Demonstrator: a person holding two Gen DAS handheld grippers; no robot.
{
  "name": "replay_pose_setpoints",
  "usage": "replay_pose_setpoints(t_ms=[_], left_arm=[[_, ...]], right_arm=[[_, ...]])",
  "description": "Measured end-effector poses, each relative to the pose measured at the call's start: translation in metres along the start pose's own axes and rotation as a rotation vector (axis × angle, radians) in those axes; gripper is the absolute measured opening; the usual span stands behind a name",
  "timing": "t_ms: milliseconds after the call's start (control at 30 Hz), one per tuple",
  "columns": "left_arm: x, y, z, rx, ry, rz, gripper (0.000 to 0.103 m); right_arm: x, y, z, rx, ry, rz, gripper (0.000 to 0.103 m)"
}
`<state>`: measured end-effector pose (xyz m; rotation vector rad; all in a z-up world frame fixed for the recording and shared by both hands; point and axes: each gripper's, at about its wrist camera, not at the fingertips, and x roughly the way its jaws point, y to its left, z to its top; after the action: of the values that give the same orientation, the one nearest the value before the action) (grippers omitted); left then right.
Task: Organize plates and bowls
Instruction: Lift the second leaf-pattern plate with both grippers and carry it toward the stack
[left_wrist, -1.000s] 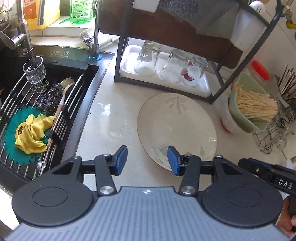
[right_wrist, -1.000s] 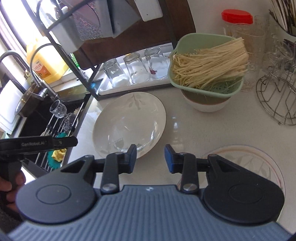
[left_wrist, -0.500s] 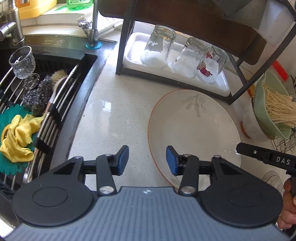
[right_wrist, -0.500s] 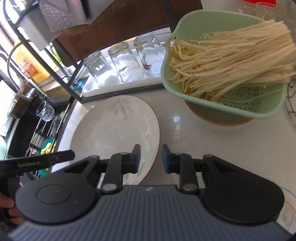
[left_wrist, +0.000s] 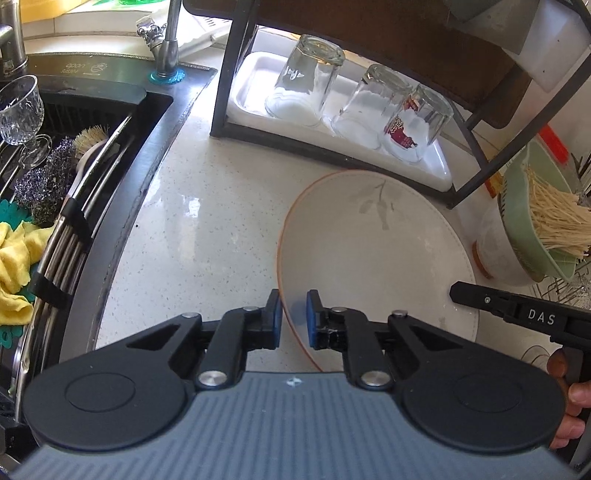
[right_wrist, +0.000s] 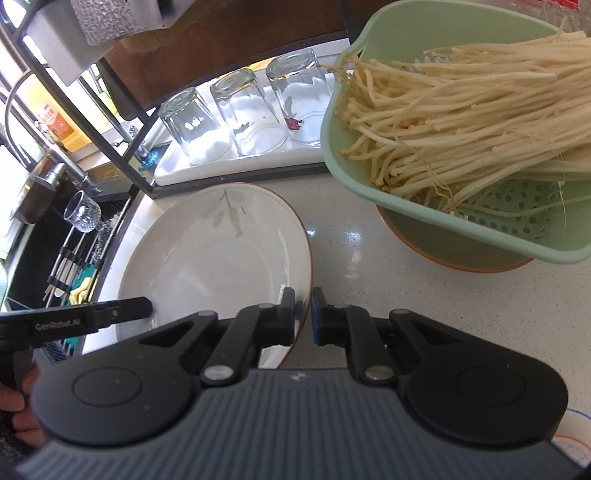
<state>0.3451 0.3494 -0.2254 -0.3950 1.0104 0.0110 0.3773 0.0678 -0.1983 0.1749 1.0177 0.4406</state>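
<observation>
1. Your left gripper (left_wrist: 293, 319) straddles the plate's left rim; its jaws have just been closing, one pad outside the rim and one inside, gripping it.
2. The plate (left_wrist: 376, 258) lies flat on the counter (left_wrist: 192, 236), between the sink (left_wrist: 74, 177) and the colander (right_wrist: 480, 236).
3. Your right gripper (right_wrist: 303, 317) has just clamped the opposite rim.
4. Judge the plate stiff, glazed, slippery and breakable: keep both grips on the rim and lift evenly.
</observation>
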Motion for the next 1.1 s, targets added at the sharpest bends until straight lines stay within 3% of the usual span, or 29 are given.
replay_pose_setpoints(t_ms=[533, 900, 1100], left_arm=[[-0.031, 0.001, -0.018, -0.088, 0.04, -0.022, 0.014], [-0.085, -0.02, -0.023, -0.055, 0.001, -0.036, 0.014], [-0.11, -0.019, -0.032, -0.114, 0.01, -0.094, 0.014]], right_arm=[[-0.027, 0.008, -0.004, -0.086, 0.06, 0.044, 0.012], [-0.08, 0.024, -0.009, -0.095, 0.016, 0.031, 0.013], [-0.113, 0.031, -0.01, -0.084, -0.018, 0.038, 0.012]])
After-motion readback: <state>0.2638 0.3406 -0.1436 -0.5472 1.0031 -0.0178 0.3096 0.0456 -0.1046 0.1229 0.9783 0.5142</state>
